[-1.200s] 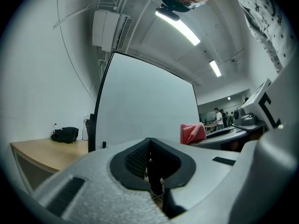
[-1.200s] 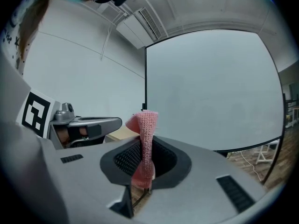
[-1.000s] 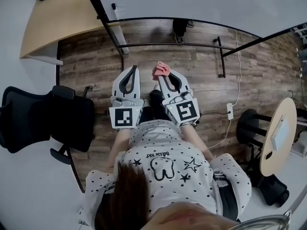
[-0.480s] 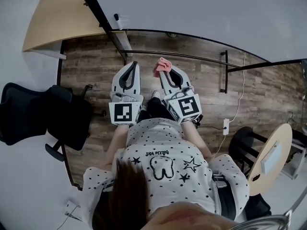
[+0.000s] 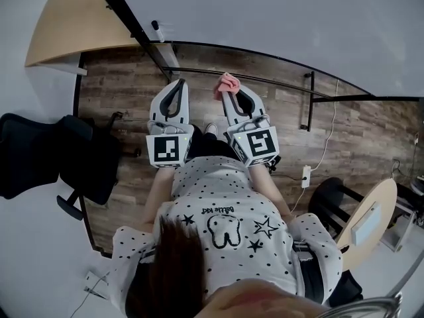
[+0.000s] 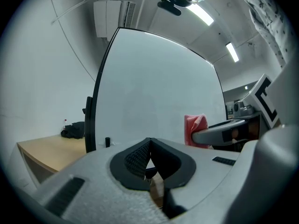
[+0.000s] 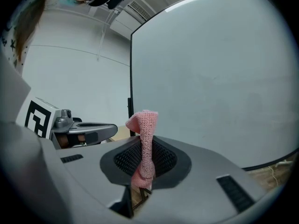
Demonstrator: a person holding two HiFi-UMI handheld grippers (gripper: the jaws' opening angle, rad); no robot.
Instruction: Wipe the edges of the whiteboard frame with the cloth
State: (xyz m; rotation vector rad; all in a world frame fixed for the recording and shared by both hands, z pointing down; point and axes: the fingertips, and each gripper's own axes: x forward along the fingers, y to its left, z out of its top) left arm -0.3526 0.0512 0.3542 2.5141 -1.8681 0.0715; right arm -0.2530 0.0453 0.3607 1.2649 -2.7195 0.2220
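Now the right gripper (image 7: 142,158) pinches a small pink knitted cloth (image 7: 144,139) between its jaws, and the cloth sticks up past the tips. It is near the black-framed whiteboard (image 7: 131,78), whose lower frame edge lies just ahead in the head view; contact cannot be told. Just beside it, the left gripper (image 6: 148,155) has its jaws pressed together on nothing.

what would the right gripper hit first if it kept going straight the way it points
Most likely the whiteboard, on its white face just beside the black frame edge. The pink cloth sticking out of the right gripper would touch first. How far off is unclear.
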